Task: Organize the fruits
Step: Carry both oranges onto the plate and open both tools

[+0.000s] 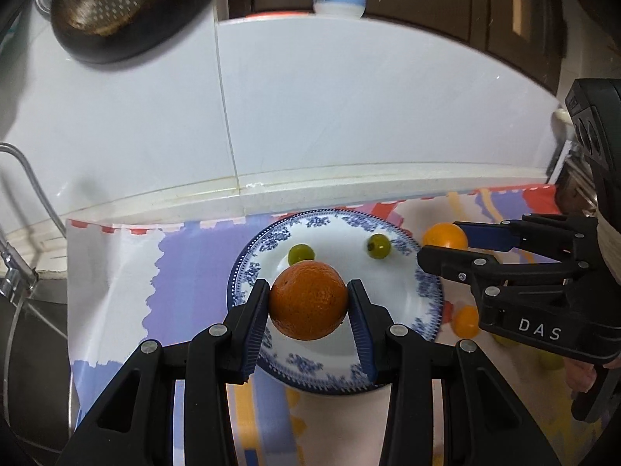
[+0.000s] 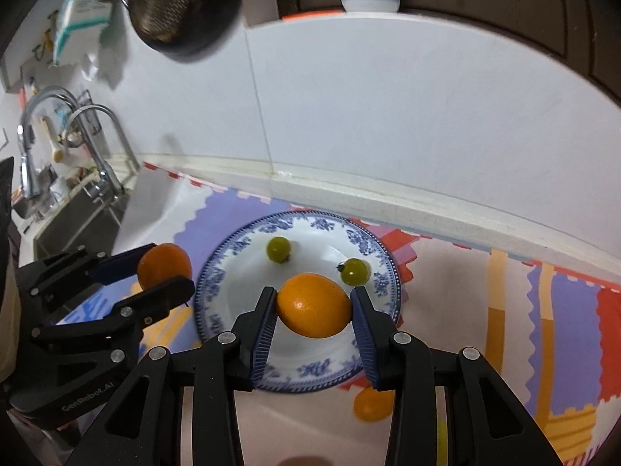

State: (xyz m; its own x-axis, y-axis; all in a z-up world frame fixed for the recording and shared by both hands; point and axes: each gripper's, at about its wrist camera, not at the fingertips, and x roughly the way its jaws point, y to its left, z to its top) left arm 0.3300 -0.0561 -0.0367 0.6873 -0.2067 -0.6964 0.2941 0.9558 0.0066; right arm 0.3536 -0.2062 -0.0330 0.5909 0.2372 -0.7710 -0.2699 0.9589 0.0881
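Note:
My left gripper (image 1: pixel 309 299) is shut on a dark orange tangerine (image 1: pixel 308 301) and holds it above the blue-patterned white plate (image 1: pixel 429 295). My right gripper (image 2: pixel 313 306) is shut on a lighter orange fruit (image 2: pixel 314 306) above the same plate (image 2: pixel 217 283). Two green grapes lie on the plate (image 1: pixel 300 253) (image 1: pixel 379 246), also seen in the right wrist view (image 2: pixel 278 249) (image 2: pixel 356 271). The right gripper (image 1: pixel 442 248) with its orange fruit (image 1: pixel 444 235) shows at the plate's right; the left gripper (image 2: pixel 165 268) with its tangerine (image 2: pixel 165 264) shows at the plate's left.
A colourful cloth (image 1: pixel 116 272) covers the counter against a white tiled wall (image 1: pixel 349 97). A small orange fruit (image 1: pixel 465 320) and green fruits (image 1: pixel 551 361) lie on the cloth right of the plate. A sink with taps (image 2: pixel 77 178) is at the left. A dark strainer (image 1: pixel 128 4) hangs above.

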